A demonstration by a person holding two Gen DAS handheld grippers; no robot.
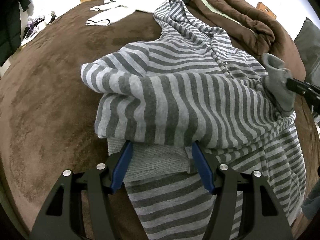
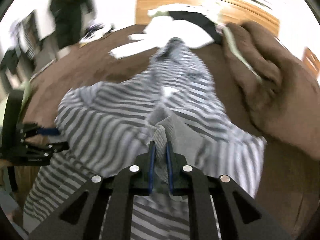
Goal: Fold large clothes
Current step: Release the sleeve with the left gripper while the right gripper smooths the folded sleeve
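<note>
Striped hoodie (image 1: pixel 180 100): fuzzy grey fleece, ribbed cuffs, bunched on plush brown blanket (image 1: pixel 50 110). Left gripper (image 1: pixel 162 150) fingers spread wide; right gripper (image 2: pixel 160 150) pinching ribbed cuff (image 2: pixel 161 140). No readable labels.

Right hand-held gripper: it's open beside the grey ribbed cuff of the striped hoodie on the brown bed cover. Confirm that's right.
Not quite. The right hand-held gripper is not open beside the grey ribbed cuff; it is shut on it, as the right wrist view shows. The rest holds: the cuff belongs to the striped hoodie, lying on the brown bed cover.

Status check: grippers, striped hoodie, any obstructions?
Left gripper open around ribbed hem. Right gripper shut on grey cuff. Striped hoodie bunched, unfolded. Brown blanket alongside.
</note>
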